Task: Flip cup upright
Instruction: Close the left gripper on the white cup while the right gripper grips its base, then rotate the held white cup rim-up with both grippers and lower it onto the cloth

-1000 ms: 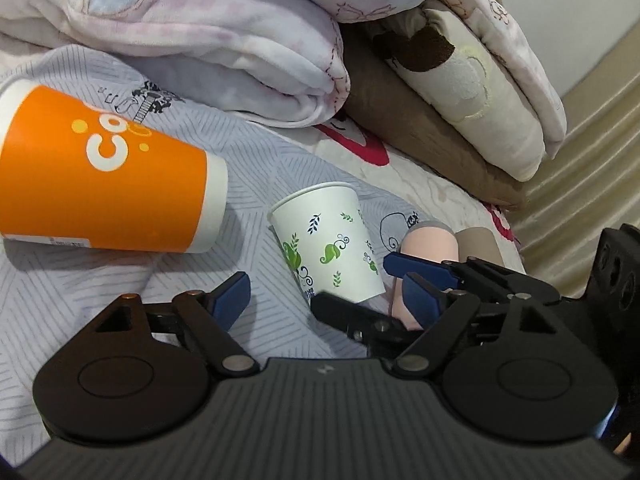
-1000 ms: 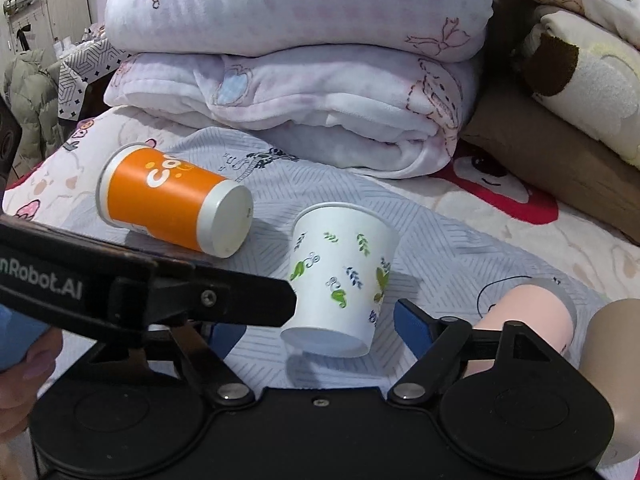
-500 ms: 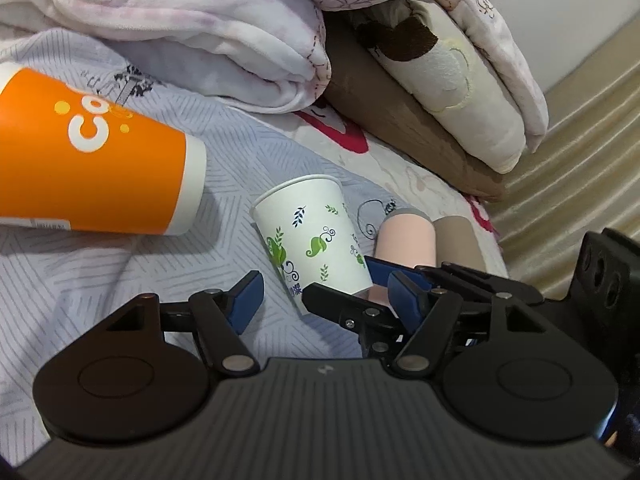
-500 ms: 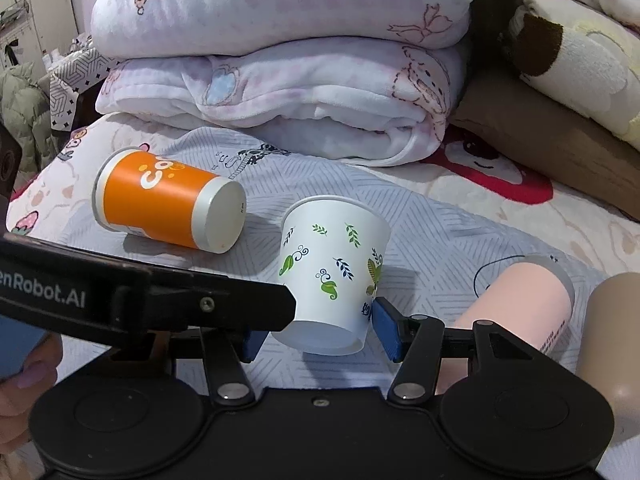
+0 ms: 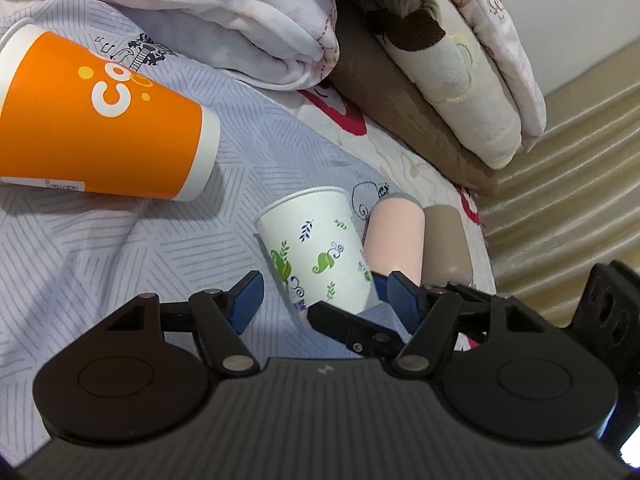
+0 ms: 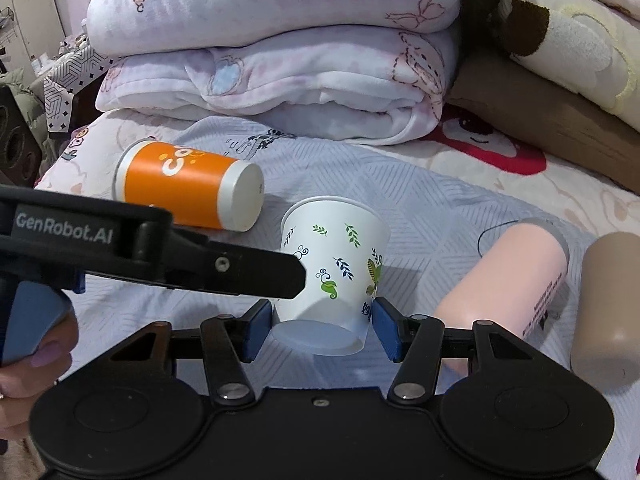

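Note:
A white paper cup with green leaf prints (image 6: 334, 268) lies tilted on the grey striped bedsheet, base toward the right wrist camera. My right gripper (image 6: 322, 326) is shut on the white cup near its base, blue pads on both sides. In the left wrist view the white cup (image 5: 316, 248) sits ahead of my left gripper (image 5: 324, 294), which is open and empty; the right gripper's finger crosses in front of it. An orange paper cup (image 5: 100, 128) lies on its side to the left; it also shows in the right wrist view (image 6: 184, 184).
A pink tumbler (image 6: 516, 276) and a beige tumbler (image 6: 608, 304) lie on their sides at the right. Folded blankets (image 6: 280, 60) and pillows (image 6: 560, 40) are piled behind. A hand (image 6: 32, 344) holds the left gripper at lower left.
My right gripper has moved forward and closed its pads onto the white cup's base. The left gripper has drifted slightly and stays open.

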Demonstrator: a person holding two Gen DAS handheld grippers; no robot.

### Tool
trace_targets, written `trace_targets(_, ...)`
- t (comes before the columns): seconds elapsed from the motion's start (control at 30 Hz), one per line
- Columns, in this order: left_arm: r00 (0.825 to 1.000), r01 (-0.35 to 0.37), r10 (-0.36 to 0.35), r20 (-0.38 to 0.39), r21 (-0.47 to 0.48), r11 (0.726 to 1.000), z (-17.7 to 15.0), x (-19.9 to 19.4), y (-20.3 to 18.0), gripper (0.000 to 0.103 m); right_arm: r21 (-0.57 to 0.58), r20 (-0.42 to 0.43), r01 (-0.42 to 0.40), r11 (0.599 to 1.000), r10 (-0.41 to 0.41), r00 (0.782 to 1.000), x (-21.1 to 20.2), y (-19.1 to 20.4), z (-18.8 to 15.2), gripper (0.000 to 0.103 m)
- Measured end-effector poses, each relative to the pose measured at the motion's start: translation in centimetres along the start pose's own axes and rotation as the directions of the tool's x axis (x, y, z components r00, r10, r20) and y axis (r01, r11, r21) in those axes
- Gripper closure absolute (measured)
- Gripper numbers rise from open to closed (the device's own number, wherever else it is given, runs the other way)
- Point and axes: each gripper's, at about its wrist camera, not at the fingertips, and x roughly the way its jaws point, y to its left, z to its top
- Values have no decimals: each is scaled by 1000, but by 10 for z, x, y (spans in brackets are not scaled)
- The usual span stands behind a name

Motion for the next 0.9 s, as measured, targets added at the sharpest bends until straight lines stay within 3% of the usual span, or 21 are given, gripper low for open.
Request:
trace_targets(0.23, 1000, -2, 2, -25, 6, 1000, -13, -11, -4, 36, 102, -34, -22, 995, 26, 999, -17, 0, -9, 42)
trace_targets(0.53, 991, 6, -2, -133, 33, 999, -43, -13, -16, 36, 199, -113, -15, 980, 38, 993, -33, 11, -33, 43)
trace_targets(0.73, 982, -6, 21, -190, 76, 997, -57, -18, -20, 38, 302, -119, -60, 952, 100, 988, -47, 19, -52, 43)
trace_targets(0.9, 974, -13, 32, -226, 83, 996, -65, -21, -16, 50, 304, -164, -48, 952, 102, 981, -44, 26, -60, 43)
